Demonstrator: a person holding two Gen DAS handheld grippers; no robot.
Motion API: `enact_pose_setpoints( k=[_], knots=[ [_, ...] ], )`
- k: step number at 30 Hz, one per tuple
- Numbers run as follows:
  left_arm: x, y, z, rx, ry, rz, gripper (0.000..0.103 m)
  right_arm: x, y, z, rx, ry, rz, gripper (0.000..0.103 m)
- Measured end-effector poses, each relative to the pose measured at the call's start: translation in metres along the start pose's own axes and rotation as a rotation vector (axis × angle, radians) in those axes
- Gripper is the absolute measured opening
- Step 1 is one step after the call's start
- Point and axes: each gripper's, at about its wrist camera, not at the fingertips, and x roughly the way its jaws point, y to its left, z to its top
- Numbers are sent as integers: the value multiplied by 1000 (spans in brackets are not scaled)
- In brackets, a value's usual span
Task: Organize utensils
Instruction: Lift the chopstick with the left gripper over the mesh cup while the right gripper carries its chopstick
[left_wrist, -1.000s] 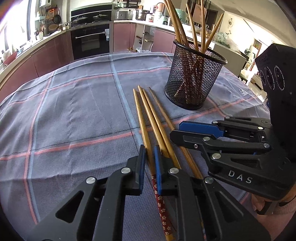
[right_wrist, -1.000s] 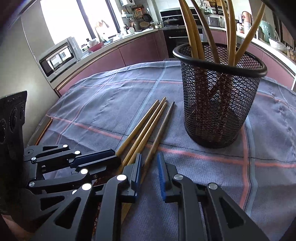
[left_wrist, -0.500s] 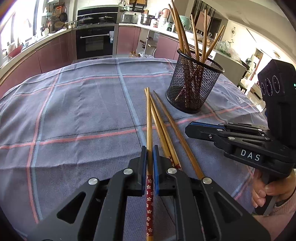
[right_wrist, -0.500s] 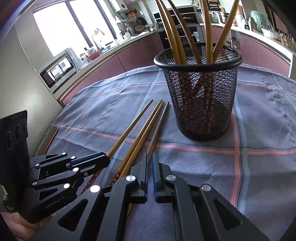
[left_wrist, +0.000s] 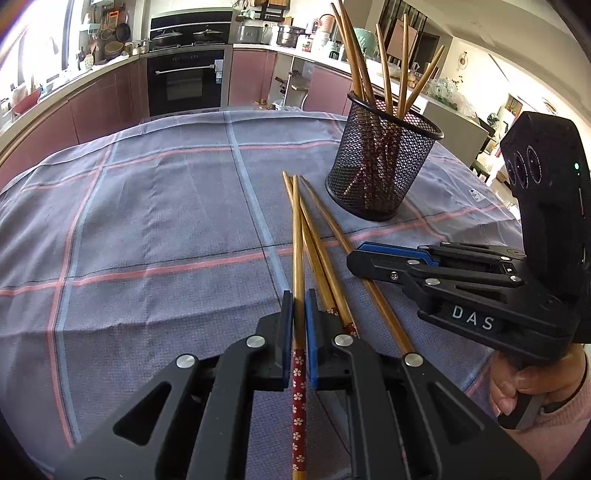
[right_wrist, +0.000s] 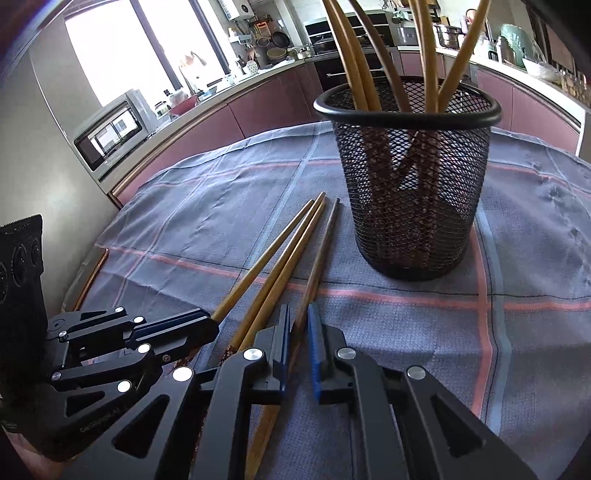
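Observation:
A black mesh cup (left_wrist: 384, 166) (right_wrist: 410, 184) stands on the checked cloth with several wooden chopsticks upright in it. More chopsticks lie side by side in front of it. My left gripper (left_wrist: 298, 299) (right_wrist: 212, 326) is shut on a chopstick with a red flowered handle (left_wrist: 297, 240), whose tip crosses over its neighbours. My right gripper (right_wrist: 298, 314) (left_wrist: 356, 254) is shut on the rightmost chopstick (right_wrist: 321, 251) (left_wrist: 332, 229), which runs between its blue pads. Two loose chopsticks (left_wrist: 325, 273) rest between the held ones.
The grey-blue cloth (left_wrist: 166, 221) with pink lines covers the table. A person's hand (left_wrist: 524, 384) grasps the right gripper's handle. Kitchen counters and an oven (left_wrist: 184, 81) lie beyond the table's far edge, a microwave (right_wrist: 110, 129) to the left.
Both grippers' jaws closed, each on a chopstick. The left one's chopstick swung so its tip now crosses the others. The cup sits a little farther off in both views.

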Motion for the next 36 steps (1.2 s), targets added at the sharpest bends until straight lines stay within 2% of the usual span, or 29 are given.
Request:
enact_pose_setpoints(
  k=[6, 10, 12, 21, 24, 30, 36],
  knots=[
    [3, 0, -1, 4, 9, -8, 7, -16, -2, 0, -3, -46, 38, 6],
    [5, -2, 0, 18, 15, -14, 8, -8, 5, 0, -37, -1, 49, 6],
    [8, -3, 1, 26, 31, -9, 8, -2, 8, 0, -46, 23, 43, 9],
    [21, -1, 16, 66, 52, -15, 12, 12, 8, 11, -78, 52, 27, 11],
    [26, -1, 23, 62, 61, -16, 10, 11, 8, 12, -84, 50, 38, 6],
    [18, -2, 28, 31, 32, -24, 7, -16, 5, 15, -92, -25, 57, 6],
    [-17, -3, 39, 23, -57, -76, 7, -56, -5, 23, -89, -125, 66, 6]
  ],
)
